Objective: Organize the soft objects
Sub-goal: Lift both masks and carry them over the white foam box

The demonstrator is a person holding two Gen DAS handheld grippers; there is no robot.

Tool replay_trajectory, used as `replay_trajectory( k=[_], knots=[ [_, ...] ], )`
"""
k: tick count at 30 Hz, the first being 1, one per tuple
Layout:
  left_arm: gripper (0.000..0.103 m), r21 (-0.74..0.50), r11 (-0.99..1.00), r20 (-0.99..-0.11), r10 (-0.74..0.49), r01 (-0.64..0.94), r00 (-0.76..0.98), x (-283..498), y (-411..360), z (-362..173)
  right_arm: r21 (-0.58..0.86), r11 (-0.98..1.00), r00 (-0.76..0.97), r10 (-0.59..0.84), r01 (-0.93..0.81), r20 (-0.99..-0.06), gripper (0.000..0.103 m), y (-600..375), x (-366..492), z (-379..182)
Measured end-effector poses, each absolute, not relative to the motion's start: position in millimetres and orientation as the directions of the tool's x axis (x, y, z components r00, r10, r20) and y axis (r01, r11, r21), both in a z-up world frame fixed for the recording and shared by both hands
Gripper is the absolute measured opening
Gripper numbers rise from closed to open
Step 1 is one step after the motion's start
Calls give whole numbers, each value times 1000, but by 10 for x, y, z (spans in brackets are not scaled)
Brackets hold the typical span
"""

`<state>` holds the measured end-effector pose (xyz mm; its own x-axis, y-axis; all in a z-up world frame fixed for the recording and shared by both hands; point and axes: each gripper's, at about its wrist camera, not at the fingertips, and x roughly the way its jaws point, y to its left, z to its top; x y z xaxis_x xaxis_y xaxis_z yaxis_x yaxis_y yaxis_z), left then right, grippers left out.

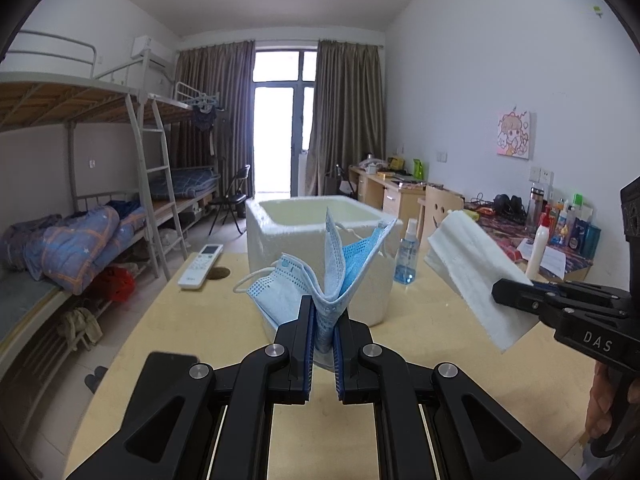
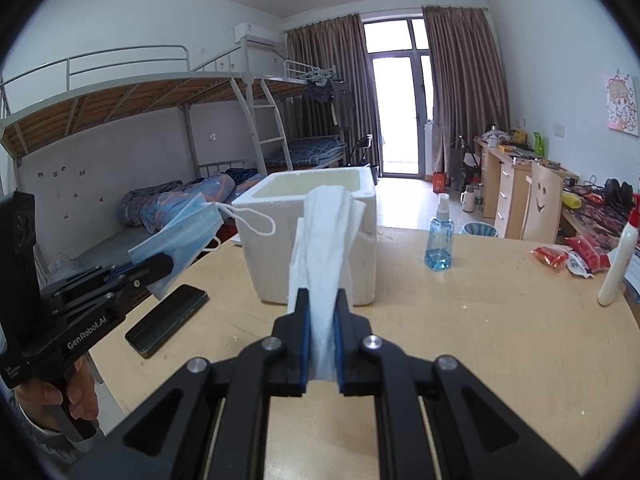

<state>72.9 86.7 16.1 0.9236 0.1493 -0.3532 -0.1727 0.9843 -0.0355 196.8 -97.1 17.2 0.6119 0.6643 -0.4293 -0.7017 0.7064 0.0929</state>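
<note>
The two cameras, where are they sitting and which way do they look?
Left wrist: sits on the left tongs, looking past a pinched blue paper face mask at the white foam box; the right tongs show.
Right wrist: sits on the right tongs, looking past a pinched white cloth; the left tongs and a hand show.
Both share box, mask, cloth.

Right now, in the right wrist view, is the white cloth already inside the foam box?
No, the white cloth is pinched in the right gripper, in front of the foam box.
</note>
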Motion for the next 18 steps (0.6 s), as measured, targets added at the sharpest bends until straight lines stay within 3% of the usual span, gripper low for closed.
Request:
replay_trajectory(
  k=[18],
  knots=[
    [9,-8,986,-263,157,-165,952,969,930,718,64,677,611,698,-733,-374,13,-757,2200,677]
  ],
)
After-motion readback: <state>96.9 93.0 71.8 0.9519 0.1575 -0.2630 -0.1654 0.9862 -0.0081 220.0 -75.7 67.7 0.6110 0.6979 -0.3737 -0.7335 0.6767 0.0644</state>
